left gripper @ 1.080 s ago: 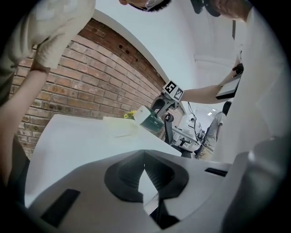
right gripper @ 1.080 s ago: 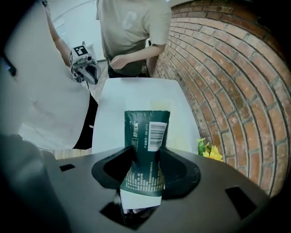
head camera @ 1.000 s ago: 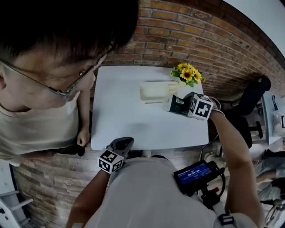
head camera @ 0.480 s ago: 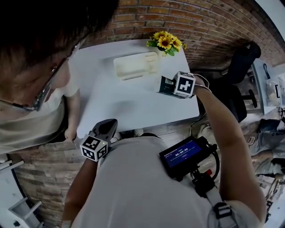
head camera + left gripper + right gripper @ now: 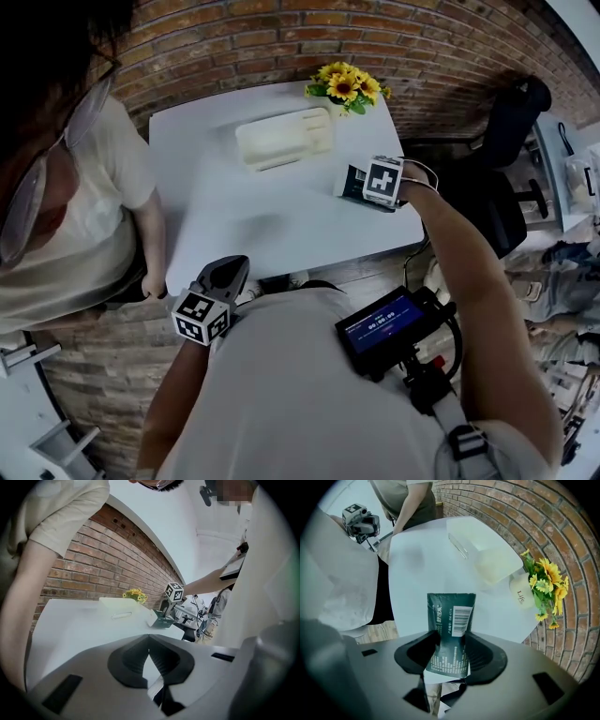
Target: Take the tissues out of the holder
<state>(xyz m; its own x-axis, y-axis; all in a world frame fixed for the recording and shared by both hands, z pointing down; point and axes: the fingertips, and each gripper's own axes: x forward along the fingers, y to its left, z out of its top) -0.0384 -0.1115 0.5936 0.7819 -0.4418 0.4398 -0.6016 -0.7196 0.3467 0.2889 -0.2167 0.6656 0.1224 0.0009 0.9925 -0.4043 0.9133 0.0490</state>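
One tissue pack [image 5: 451, 616] clamped between right hand-held gripper [image 5: 451, 641] jaws, over table [image 5: 415, 569]; left hand-held gripper [image 5: 149, 649] closed.

Dark green tissue pack [image 5: 451, 632], white table [image 5: 272, 220], yellow flowers [image 5: 349, 86].

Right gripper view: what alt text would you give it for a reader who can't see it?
The right gripper holds a dark green tissue pack between its jaws over a white table. Beyond lie a cream tissue holder and a vase of sunflowers beside a brick wall.
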